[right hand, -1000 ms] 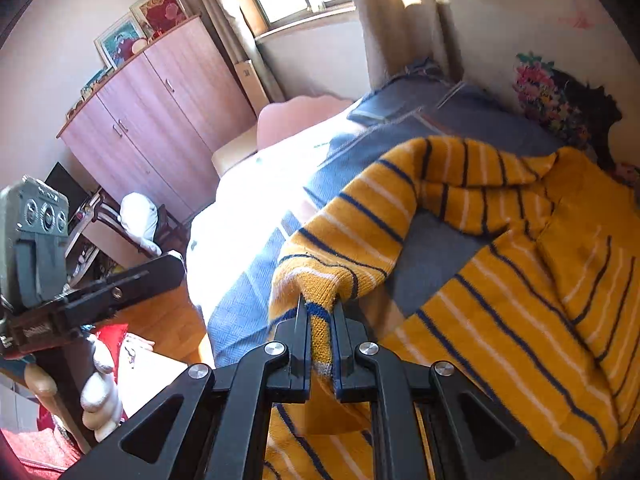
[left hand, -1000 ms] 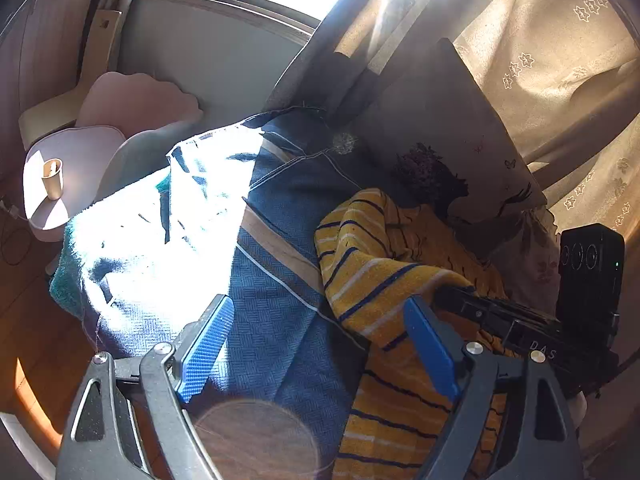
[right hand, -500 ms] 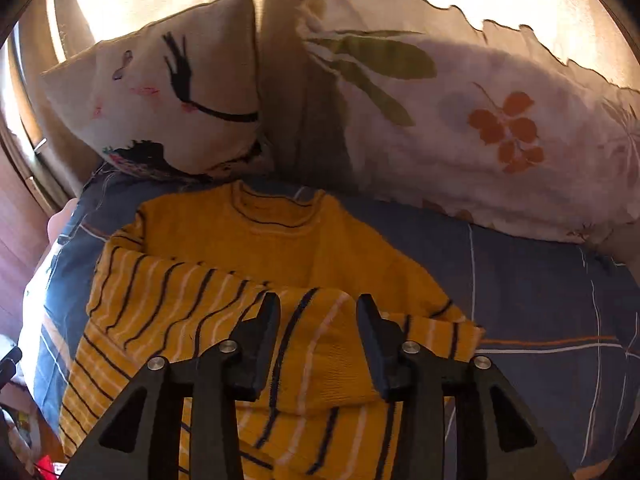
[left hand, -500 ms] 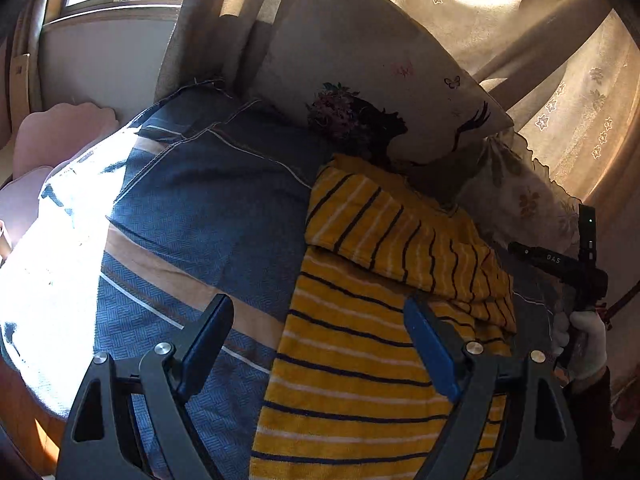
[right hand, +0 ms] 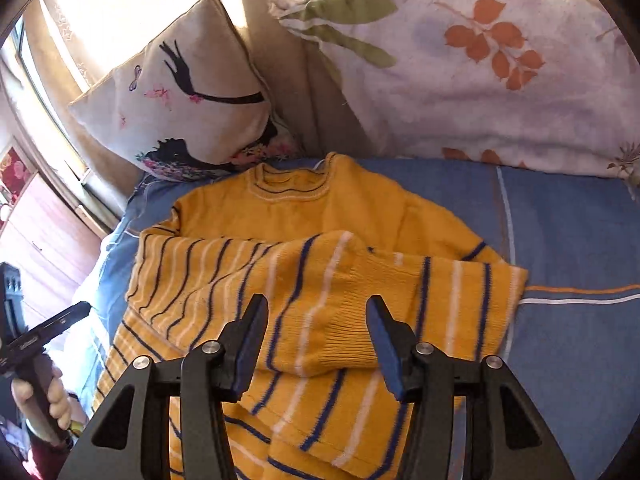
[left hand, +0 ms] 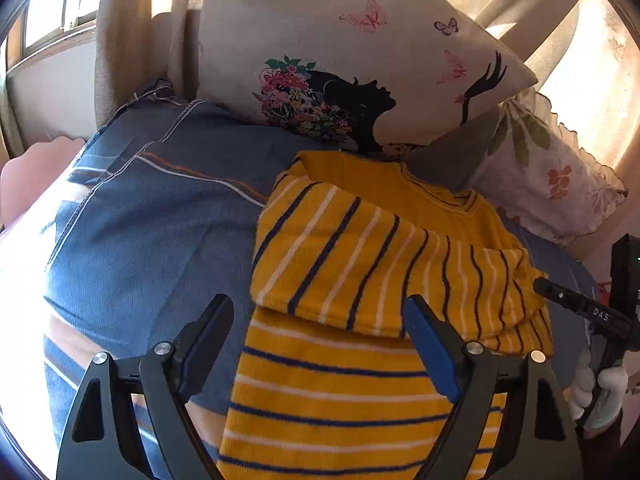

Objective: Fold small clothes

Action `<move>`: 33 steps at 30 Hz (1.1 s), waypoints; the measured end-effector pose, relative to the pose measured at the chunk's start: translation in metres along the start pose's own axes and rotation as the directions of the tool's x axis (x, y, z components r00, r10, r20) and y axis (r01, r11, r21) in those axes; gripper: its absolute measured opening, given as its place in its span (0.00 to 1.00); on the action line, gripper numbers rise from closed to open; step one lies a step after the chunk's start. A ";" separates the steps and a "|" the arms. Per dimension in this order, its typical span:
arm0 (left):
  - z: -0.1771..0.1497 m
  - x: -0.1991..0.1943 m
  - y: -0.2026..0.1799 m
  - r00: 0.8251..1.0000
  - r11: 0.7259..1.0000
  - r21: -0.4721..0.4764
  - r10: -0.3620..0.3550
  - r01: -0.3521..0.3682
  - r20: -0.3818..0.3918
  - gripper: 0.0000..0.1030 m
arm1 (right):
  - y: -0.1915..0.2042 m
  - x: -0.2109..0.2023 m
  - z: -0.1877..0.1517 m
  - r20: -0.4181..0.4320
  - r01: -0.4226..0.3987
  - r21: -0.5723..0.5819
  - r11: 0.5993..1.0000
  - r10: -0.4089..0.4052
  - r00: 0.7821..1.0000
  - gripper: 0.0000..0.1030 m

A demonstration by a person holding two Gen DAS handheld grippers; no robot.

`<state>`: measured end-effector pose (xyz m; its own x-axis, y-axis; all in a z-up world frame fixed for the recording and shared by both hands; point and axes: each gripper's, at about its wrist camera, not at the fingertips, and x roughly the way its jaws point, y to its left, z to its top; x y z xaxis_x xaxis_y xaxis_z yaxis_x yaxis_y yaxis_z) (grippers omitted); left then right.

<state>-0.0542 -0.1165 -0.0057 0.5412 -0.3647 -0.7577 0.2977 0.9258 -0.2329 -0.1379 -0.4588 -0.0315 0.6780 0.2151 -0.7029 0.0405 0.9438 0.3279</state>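
Both sleeves [right hand: 320, 280] lie folded across the yellow sweater [left hand: 340, 400] on the bed [left hand: 140, 240]; body fold remains. Left tool [left hand: 320, 344] is wide and empty; right tool [right hand: 316, 340], jaws just opening, holds nothing.

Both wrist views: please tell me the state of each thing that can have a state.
yellow striped sweater: lying on the bed, both sleeves folded across its chest.
left gripper: open, empty.
right gripper: just opened, open over the sleeve cuff, not pressing it.
silhouette pillow: propped upright.

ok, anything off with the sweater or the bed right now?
Nothing damaged. The yellow striped sweater lies on the blue bedsheet with both sleeves folded across its body, slightly slanted and uneven. Both grippers are open above it.
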 end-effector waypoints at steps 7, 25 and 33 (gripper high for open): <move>0.014 0.076 0.014 0.983 0.992 -0.007 0.121 -0.124 -0.141 0.83 | -0.010 0.026 -0.009 -0.017 0.097 0.030 0.995 -0.097 0.995 0.53; -0.104 -0.025 0.037 0.991 1.000 -0.009 0.022 -0.023 -0.129 0.83 | 0.079 -0.045 -0.173 -0.285 -0.265 -0.157 0.951 0.213 0.934 0.53; -0.177 -0.081 0.046 0.996 0.995 0.075 0.077 -0.073 -0.045 0.83 | 0.006 -0.130 -0.230 -0.198 0.144 -0.204 0.968 -0.185 0.963 0.72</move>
<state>-0.2235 -0.0269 -0.0631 0.5268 -0.2878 -0.7998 0.3151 0.9400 -0.1307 -0.3950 -0.4233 -0.0830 0.5001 0.0825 -0.8620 -0.0133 0.9961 0.0876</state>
